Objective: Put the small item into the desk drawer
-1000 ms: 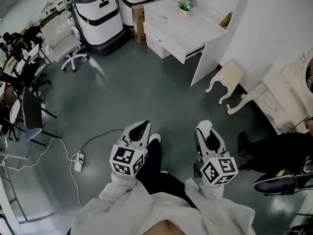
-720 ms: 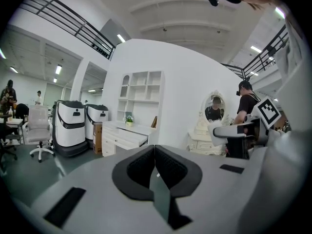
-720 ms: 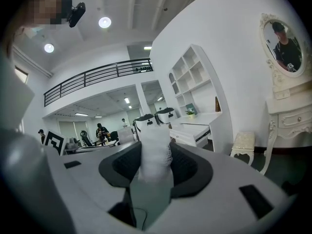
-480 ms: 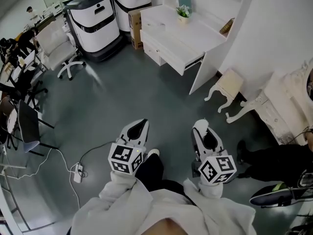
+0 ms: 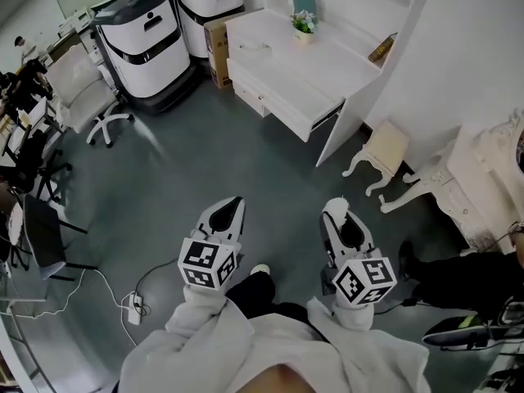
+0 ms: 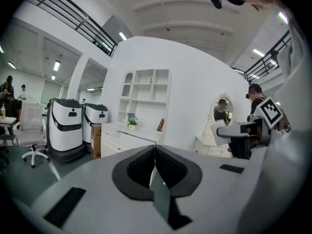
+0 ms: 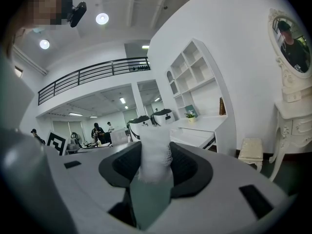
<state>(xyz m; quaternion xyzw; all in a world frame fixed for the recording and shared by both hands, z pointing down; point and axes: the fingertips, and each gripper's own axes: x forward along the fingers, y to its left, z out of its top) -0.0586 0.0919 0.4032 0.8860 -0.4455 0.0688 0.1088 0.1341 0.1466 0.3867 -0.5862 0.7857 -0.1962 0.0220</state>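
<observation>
A white desk (image 5: 286,60) stands at the far wall, with its drawer (image 5: 282,109) pulled partly out and a small potted plant (image 5: 303,24) on top. My right gripper (image 5: 336,211) is shut on the small white item (image 7: 155,152), which stands up between its pads (image 7: 187,167); the item shows as a white tip (image 5: 338,208) in the head view. My left gripper (image 5: 232,206) is shut with nothing in it, its pads (image 6: 144,165) pressed together. Both grippers are held level over the grey floor, well short of the desk (image 7: 195,133), which lies ahead of them.
Two white-and-black machines (image 5: 143,35) and a cardboard box (image 5: 217,47) stand left of the desk. A small white stool (image 5: 383,150) and a white dresser (image 5: 483,178) are at the right. An office chair (image 5: 78,88) and a power strip with cable (image 5: 133,304) lie left. A person's legs (image 5: 458,277) are at the right.
Both grippers have been carried forward across the floor toward the desk, which now sits closer and lower in the head view. The jaws of both are unchanged.
</observation>
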